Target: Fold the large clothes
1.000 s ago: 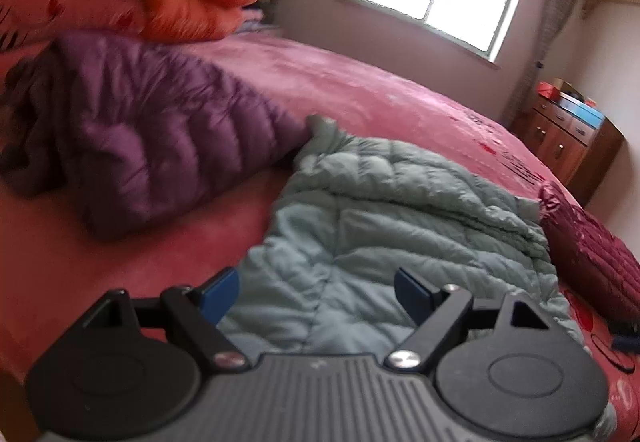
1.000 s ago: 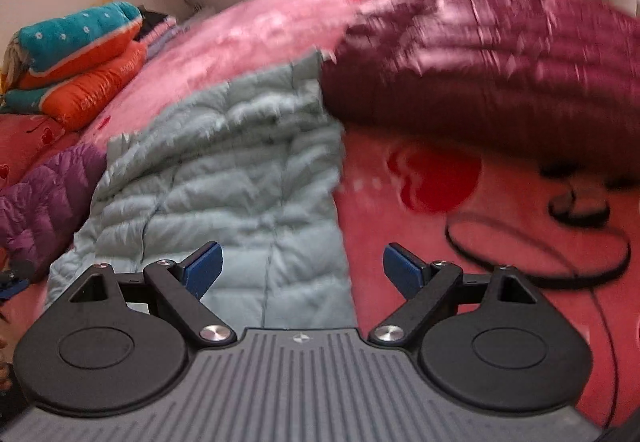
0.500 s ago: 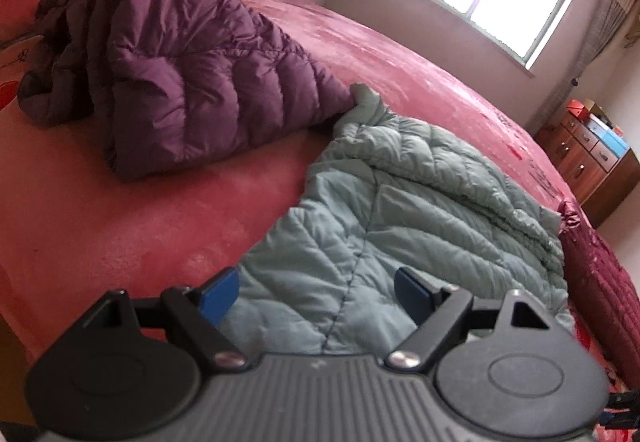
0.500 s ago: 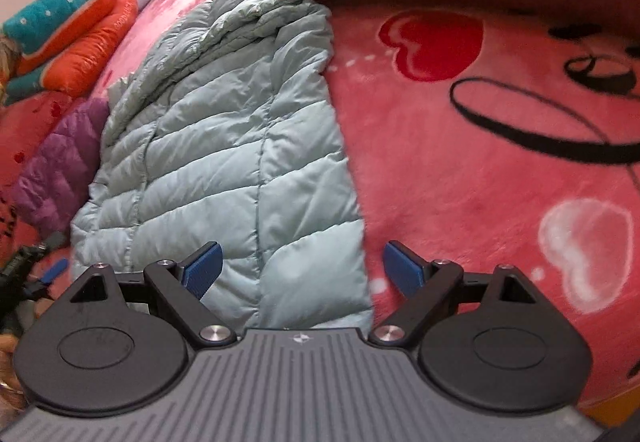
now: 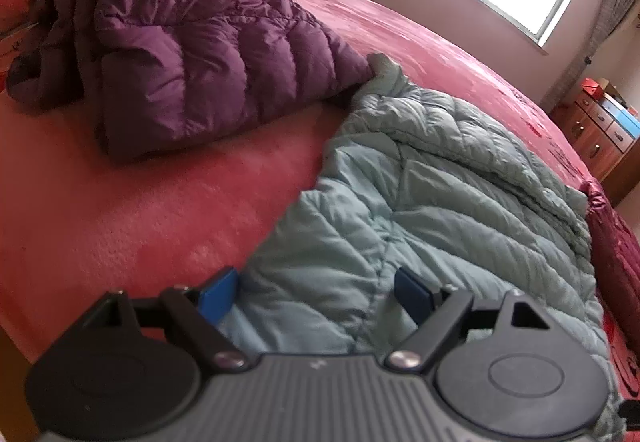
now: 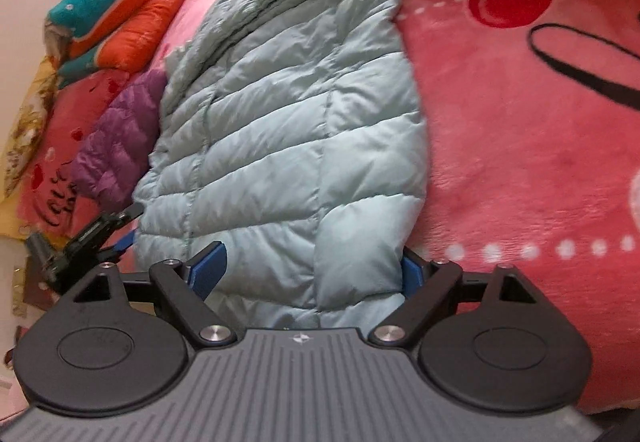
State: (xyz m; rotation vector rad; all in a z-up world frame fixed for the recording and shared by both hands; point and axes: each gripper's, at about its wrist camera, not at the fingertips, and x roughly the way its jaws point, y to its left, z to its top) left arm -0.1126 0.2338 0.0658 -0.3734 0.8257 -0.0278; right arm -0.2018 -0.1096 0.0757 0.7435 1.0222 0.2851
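A pale green quilted puffer jacket lies spread lengthwise on the pink bed, its near hem toward me. My left gripper hangs open just above the hem's left corner, with fabric showing between its blue pads but untouched. My right gripper is open over the hem's right corner. The jacket edge lies between its pads and partly covers the right one. In the right wrist view the left gripper shows at the jacket's left edge.
A crumpled purple puffer jacket lies to the left, touching the green collar. A maroon jacket sits at the right. Folded orange and teal blankets are stacked at the bed head. A wooden dresser stands beyond the pink heart-print bedcover.
Both grippers have sunk toward the green jacket's near hem, and the right one has tipped downward. The maroon jacket has slid out of the right view. Both sets of jaws stay wide.
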